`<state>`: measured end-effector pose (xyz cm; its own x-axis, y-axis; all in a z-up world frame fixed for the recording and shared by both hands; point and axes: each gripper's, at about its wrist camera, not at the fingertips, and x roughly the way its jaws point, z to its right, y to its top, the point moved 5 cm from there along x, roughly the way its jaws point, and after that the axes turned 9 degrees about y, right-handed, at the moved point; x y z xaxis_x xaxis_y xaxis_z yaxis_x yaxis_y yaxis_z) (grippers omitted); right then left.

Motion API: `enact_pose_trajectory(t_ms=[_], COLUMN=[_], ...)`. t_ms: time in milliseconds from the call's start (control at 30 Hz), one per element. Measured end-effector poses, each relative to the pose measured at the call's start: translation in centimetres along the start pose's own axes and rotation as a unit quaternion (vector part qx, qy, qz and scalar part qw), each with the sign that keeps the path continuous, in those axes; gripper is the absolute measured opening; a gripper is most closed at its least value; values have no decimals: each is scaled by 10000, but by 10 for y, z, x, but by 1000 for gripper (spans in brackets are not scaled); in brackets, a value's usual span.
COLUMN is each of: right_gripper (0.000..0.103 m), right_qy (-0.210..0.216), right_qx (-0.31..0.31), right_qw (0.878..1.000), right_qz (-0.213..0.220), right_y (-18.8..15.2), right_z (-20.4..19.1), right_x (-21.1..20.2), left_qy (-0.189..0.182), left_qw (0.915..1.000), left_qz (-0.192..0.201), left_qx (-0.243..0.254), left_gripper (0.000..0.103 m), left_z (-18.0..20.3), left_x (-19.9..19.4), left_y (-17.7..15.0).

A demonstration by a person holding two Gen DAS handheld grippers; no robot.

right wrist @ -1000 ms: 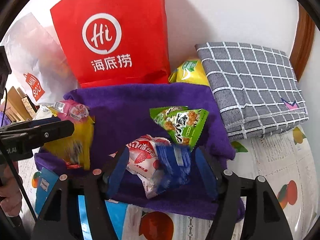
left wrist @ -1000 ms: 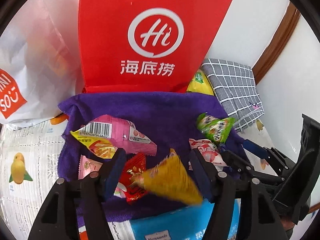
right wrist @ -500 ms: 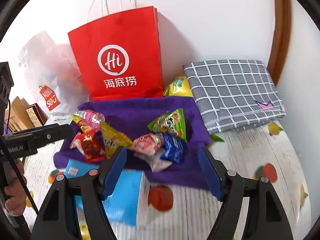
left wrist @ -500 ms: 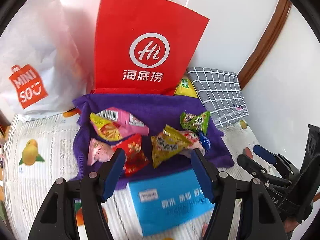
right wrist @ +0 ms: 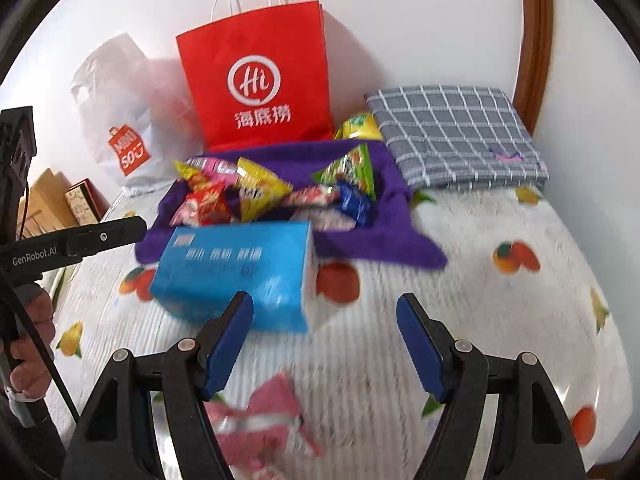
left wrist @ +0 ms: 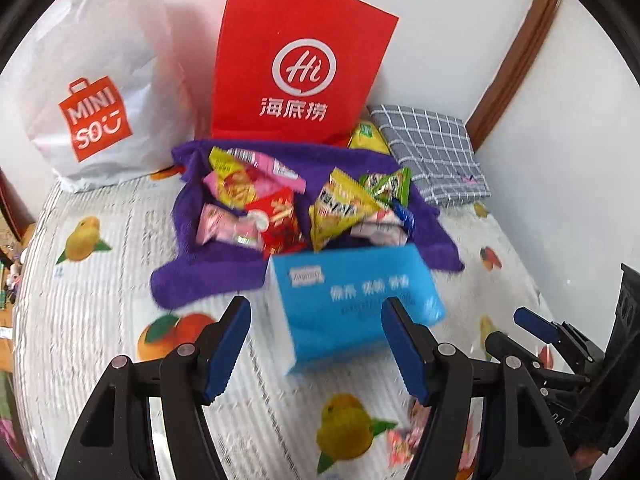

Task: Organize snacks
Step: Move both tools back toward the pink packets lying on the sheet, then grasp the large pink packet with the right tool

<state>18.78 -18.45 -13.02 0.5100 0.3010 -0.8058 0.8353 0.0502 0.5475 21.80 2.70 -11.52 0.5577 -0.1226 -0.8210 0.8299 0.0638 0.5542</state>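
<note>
Several snack packets lie heaped on a purple cloth (left wrist: 224,272): a yellow one (left wrist: 340,212), a green one (left wrist: 386,186), a red one (left wrist: 280,220) and pink ones (left wrist: 256,168). A small blue packet (right wrist: 352,200) lies at the heap's right side. A blue box (left wrist: 352,300) rests against the cloth's near edge. My left gripper (left wrist: 316,312) hangs open above the box with nothing between its fingers. My right gripper (right wrist: 325,304) is open too, over the bedsheet right of the blue box (right wrist: 236,268). A loose pink packet (right wrist: 264,412) lies blurred below it.
A red paper bag (left wrist: 296,72) and a white plastic bag (left wrist: 92,92) stand against the wall behind the cloth. A folded grey checked cloth (right wrist: 456,132) lies at the right, a yellow bag (right wrist: 358,128) beside it. A fruit-print sheet (right wrist: 500,320) covers the bed.
Both grippers have drawn back and risen from the cloth. The yellow packet that was between my left fingers and the blue one between my right fingers now lie on the heap.
</note>
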Motion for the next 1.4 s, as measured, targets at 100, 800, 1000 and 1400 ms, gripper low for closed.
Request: enact_pose_trajectory(t_ms=[100, 800, 1000, 1400], right_gripper=[73, 73, 74, 74], right_qy=[17, 367, 626, 462], right_qx=[18, -128, -394, -600], right_qw=[9999, 9986, 9969, 9953], right_qz=[-154, -353, -282, -605], right_y=[-18, -78, -80, -67], right_z=[-4, -20, -41, -49], right_x=[0, -17, -9, 51], left_qy=[41, 235, 273, 394], left_qw=[10000, 9988, 9986, 9981], left_qz=[-38, -171, -200, -268], left_qx=[6, -393, -404, -394], left_gripper=[66, 66, 66, 66], left_z=[-4, -39, -38, -40], left_x=[-5, -29, -33, -32], left_y=[-13, -75, -85, -92])
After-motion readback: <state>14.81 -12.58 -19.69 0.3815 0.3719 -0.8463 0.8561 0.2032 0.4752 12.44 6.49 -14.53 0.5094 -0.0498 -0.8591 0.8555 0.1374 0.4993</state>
